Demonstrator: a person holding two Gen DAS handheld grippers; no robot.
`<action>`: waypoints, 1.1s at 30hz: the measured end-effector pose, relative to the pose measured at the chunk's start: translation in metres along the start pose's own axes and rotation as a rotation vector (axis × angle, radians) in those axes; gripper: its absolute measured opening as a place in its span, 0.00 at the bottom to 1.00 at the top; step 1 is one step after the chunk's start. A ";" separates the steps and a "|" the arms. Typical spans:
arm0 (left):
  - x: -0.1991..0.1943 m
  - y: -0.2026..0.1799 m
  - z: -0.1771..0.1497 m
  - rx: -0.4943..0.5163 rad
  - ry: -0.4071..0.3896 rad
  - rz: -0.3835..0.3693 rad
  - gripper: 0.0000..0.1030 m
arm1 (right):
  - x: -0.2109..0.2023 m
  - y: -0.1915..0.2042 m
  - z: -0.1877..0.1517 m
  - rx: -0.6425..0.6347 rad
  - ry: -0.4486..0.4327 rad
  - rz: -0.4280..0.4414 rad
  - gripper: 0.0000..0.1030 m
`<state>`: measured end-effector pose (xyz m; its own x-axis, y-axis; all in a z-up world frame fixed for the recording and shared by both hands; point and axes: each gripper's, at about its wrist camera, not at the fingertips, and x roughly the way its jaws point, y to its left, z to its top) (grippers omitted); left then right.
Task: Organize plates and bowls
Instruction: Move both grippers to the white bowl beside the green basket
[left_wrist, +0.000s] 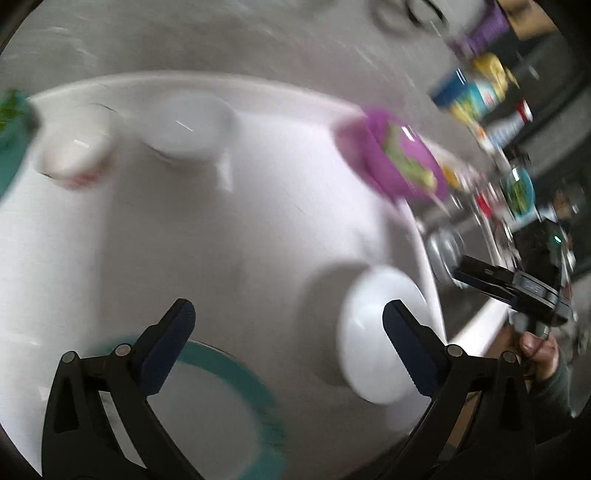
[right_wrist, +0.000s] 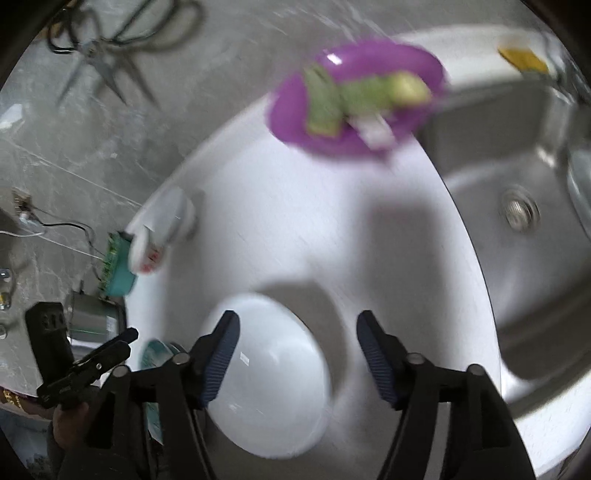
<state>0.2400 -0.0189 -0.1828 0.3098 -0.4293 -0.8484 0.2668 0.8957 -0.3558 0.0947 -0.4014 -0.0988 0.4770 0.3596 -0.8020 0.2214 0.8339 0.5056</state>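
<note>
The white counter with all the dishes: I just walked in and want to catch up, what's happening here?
A person is sorting dishes with a handheld gripper in each hand. Both are open and hold nothing. The left gripper hangs over a teal-rimmed plate, the right gripper over a white bowl beside the sink. A purple plate with food scraps sits at the far edge of the white counter.

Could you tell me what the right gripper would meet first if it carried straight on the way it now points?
Most likely the white bowl just below the open right gripper, though blur leaves depth unclear.
</note>
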 end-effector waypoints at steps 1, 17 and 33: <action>-0.009 0.014 0.009 -0.023 -0.029 0.037 1.00 | -0.001 0.011 0.008 -0.023 -0.009 0.015 0.69; 0.046 0.088 0.193 0.112 0.039 0.162 0.97 | 0.128 0.176 0.110 -0.266 0.099 0.025 0.66; 0.148 0.116 0.243 0.425 0.334 0.263 0.60 | 0.223 0.170 0.127 -0.190 0.226 -0.001 0.50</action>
<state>0.5383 -0.0065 -0.2544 0.1296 -0.0785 -0.9885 0.5827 0.8126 0.0119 0.3467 -0.2325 -0.1509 0.2702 0.4248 -0.8640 0.0481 0.8903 0.4528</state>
